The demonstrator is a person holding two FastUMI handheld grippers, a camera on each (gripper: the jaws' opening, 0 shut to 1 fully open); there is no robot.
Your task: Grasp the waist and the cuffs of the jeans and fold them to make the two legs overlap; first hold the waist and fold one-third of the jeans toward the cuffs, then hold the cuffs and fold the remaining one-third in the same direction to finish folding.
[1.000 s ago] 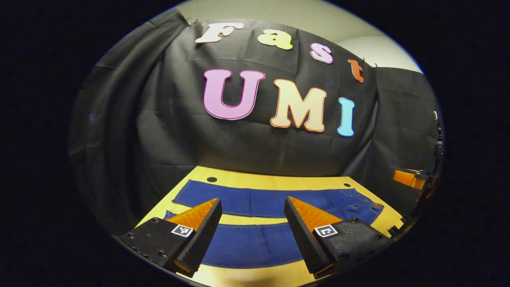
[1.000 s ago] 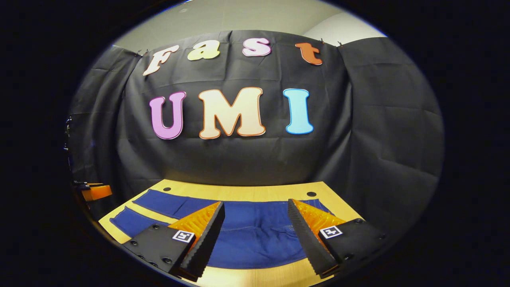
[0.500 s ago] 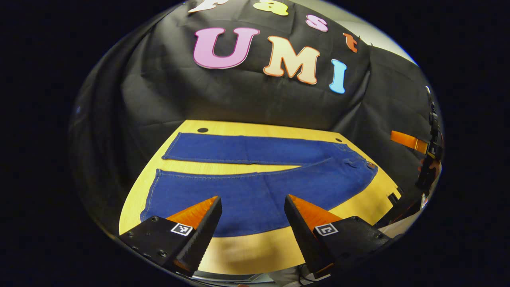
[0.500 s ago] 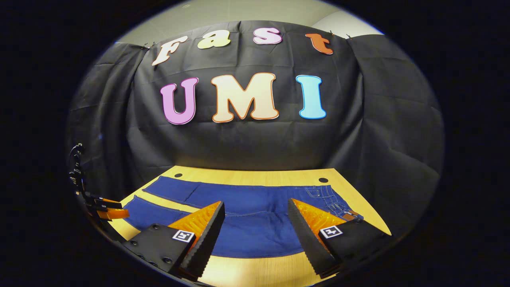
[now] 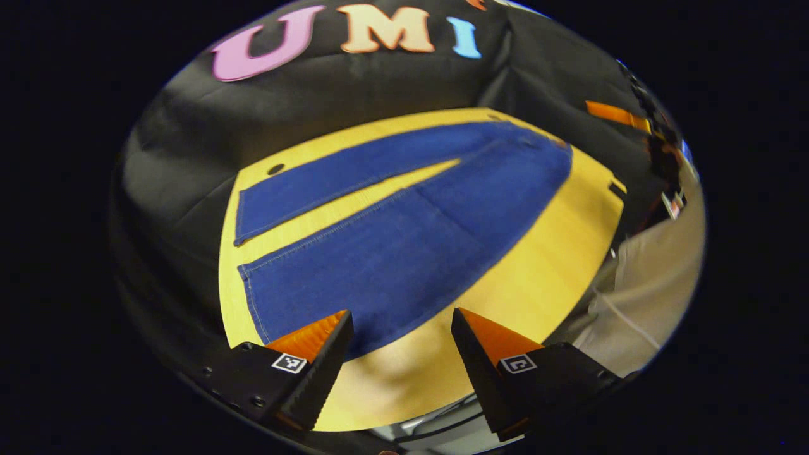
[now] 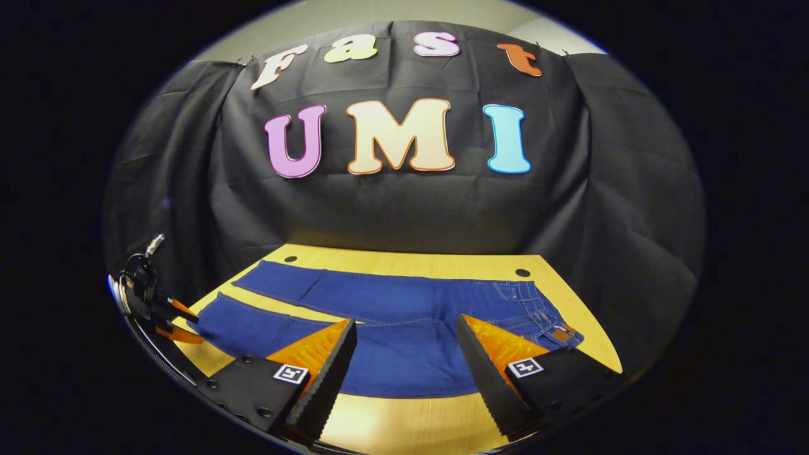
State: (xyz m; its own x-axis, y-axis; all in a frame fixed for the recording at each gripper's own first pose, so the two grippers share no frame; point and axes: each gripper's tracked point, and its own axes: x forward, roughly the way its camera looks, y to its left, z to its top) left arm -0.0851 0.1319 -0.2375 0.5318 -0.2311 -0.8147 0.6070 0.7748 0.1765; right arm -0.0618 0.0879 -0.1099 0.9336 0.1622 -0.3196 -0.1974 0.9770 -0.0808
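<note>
Dark blue jeans (image 5: 404, 240) lie flat on a wooden table (image 5: 537, 265), legs spread apart in a narrow V. In the left gripper view the cuffs (image 5: 243, 253) are at the left and the waist at the far right. My left gripper (image 5: 401, 335) hangs open above the near leg's front edge, touching nothing. In the right gripper view the jeans (image 6: 404, 316) have the waist (image 6: 543, 313) at the right. My right gripper (image 6: 404, 344) is open above the seat area near the waist. The left gripper (image 6: 174, 319) shows at the far left of that view.
Black cloth walls close off the table's back and sides. Two small round holes (image 6: 523, 273) sit near the table's far corners. A person's light clothing (image 5: 657, 278) is at the right of the left gripper view, with the other gripper (image 5: 616, 115) beyond the waist.
The left gripper has risen and tilted downward, so the whole jeans now show. The right gripper has lifted slightly. Both stay open.
</note>
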